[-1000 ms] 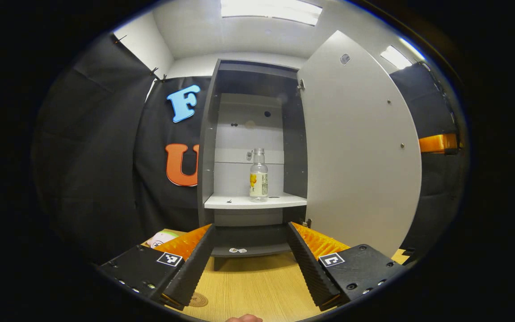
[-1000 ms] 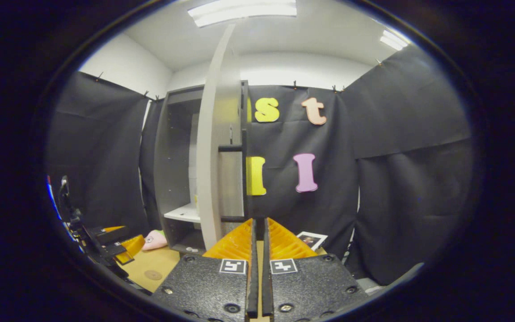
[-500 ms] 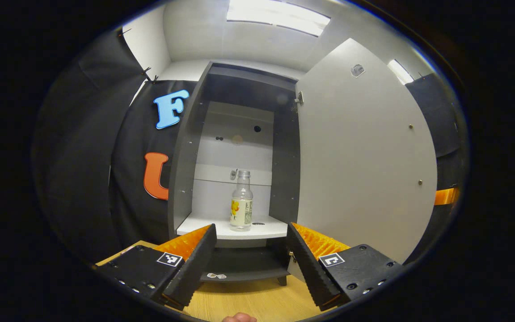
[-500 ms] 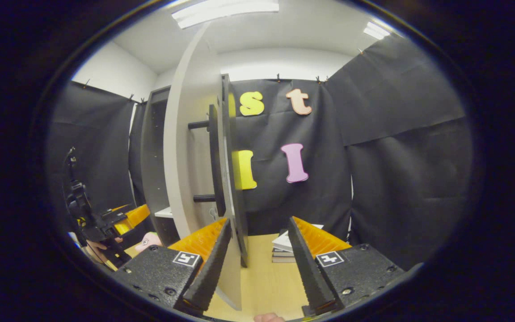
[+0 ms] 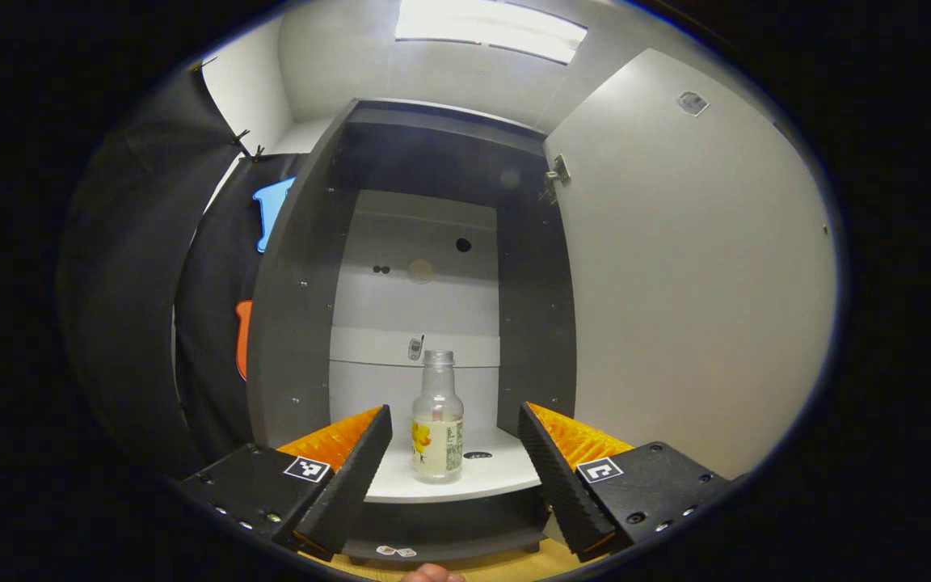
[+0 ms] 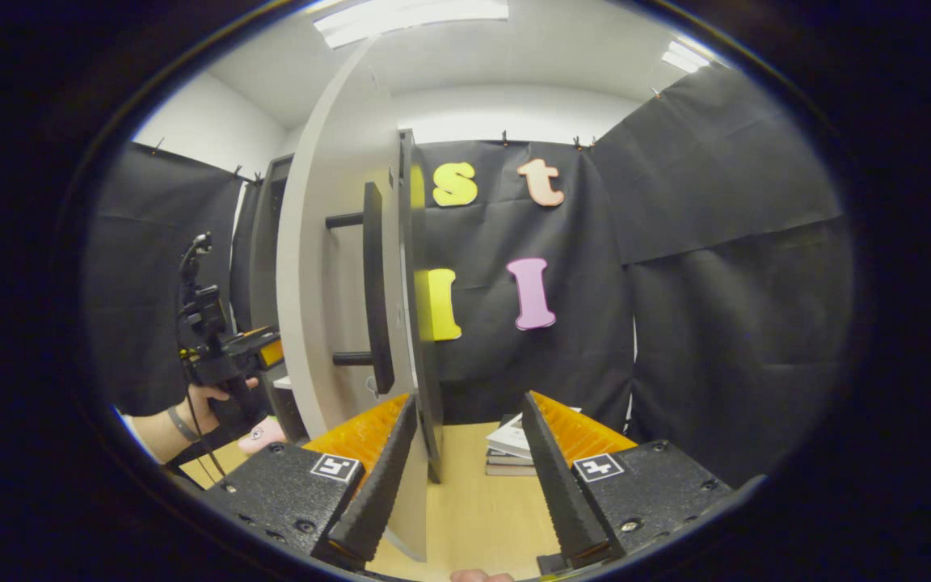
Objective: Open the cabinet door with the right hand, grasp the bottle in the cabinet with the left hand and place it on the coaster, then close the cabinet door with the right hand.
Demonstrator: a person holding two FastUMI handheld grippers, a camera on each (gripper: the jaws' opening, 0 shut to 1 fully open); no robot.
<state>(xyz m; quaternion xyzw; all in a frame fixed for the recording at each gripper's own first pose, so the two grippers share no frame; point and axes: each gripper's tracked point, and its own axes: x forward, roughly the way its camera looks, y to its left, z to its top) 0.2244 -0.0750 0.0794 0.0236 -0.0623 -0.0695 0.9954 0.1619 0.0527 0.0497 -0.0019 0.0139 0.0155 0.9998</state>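
Left gripper (image 5: 455,453) reaching toward the cabinet (image 5: 296,307) with fingers spread wide apart, gripping nothing. Framing the bottle (image 5: 436,420) between the two fingertips, farther in and untouched. Bottle standing upright on the white shelf (image 5: 482,481), long axis vertical, open neck pointing up, label facing the camera. Sitting toward the shelf's front, beside a small dark mark on the board. Cabinet door (image 5: 692,291) hanging swung wide at the right, hinge near its upper inner corner.

Right gripper (image 6: 465,461) also holding fingers apart, clamped on nothing, door edge (image 6: 413,323) rising just past its left finger. Showing, in the right gripper view, the door's outer face with its long dark handle (image 6: 374,291), a stack of books (image 6: 510,449) on the worktop (image 6: 473,501), and a hand (image 6: 211,400) gripping the other gripper at far left.
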